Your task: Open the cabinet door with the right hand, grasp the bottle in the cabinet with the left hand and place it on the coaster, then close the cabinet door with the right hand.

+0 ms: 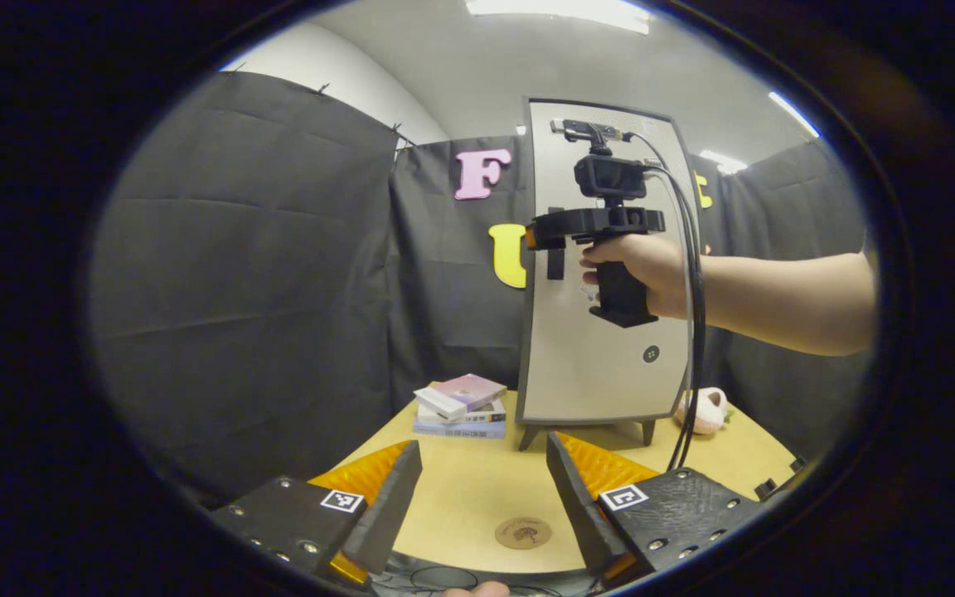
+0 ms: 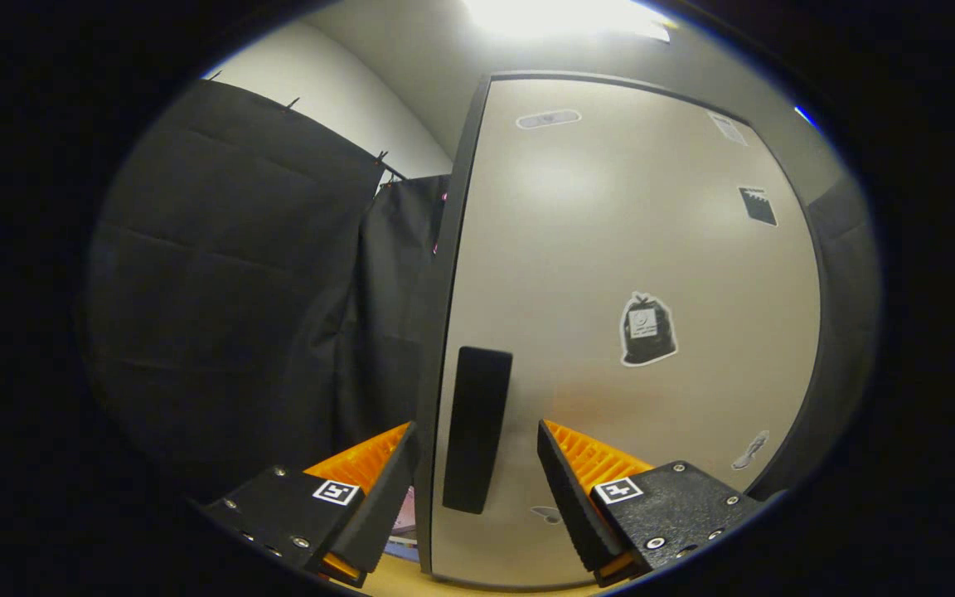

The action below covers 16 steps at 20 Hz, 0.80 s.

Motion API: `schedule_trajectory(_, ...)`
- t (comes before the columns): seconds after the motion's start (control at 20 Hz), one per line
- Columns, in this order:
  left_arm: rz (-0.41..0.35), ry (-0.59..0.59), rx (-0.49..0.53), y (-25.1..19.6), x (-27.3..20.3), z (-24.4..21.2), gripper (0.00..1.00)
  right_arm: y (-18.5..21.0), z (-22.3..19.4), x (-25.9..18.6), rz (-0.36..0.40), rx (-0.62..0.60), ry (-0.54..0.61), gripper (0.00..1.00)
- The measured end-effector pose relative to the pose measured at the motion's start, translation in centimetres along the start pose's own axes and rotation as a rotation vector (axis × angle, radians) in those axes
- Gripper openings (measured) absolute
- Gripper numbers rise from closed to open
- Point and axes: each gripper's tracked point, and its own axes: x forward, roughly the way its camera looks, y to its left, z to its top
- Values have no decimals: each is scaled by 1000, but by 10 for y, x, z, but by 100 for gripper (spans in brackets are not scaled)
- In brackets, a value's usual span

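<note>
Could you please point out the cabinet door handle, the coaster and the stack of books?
door handle (image 2: 475, 427): right gripper view, middle of the bar.
coaster (image 1: 523, 532): left gripper view, its centre.
stack of books (image 1: 462, 406): left gripper view, top book's cover.

Left gripper view: low over table (image 1: 461, 489), faces cabinet door (image 1: 602, 365) from afar, frame centre. Right gripper view: close on same door (image 2: 610, 274), handle (image 2: 476, 427) lower centre.
</note>
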Motion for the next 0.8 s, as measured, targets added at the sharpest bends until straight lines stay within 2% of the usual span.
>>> schedule_trajectory(0.1,35,1,-10,13,-6,-4,87,0,-16,9,2,-24,39,85)
schedule_trajectory(0.15,48,1,-23,17,-7,-6,87,6,-18,14,19,-20,28,76)
schedule_trajectory(0.25,71,10,-42,25,-7,-13,92,1,-18,12,-17,-54,19,56)
schedule_trajectory(0.35,87,17,-49,29,-10,-15,87,0,-18,13,10,-23,15,35)
schedule_trajectory(0.4,93,16,-49,32,-13,-17,83,0,-18,12,33,-10,15,32)
schedule_trajectory(0.45,98,11,-48,35,-14,-16,92,0,-17,12,55,-3,17,28)
schedule_trajectory(0.5,99,7,-45,36,-14,-16,87,1,-18,11,77,1,27,27)
schedule_trajectory(0.55,97,1,-43,35,-13,-15,87,2,-19,10,94,8,37,23)
schedule_trajectory(0.6,93,-8,-41,33,-11,-13,92,2,-19,10,106,12,43,22)
schedule_trajectory(0.7,84,-15,-38,29,-7,-11,83,1,-18,11,114,6,48,21)
schedule_trajectory(0.8,70,-20,-32,22,-11,-10,92,1,-19,10,115,10,52,21)
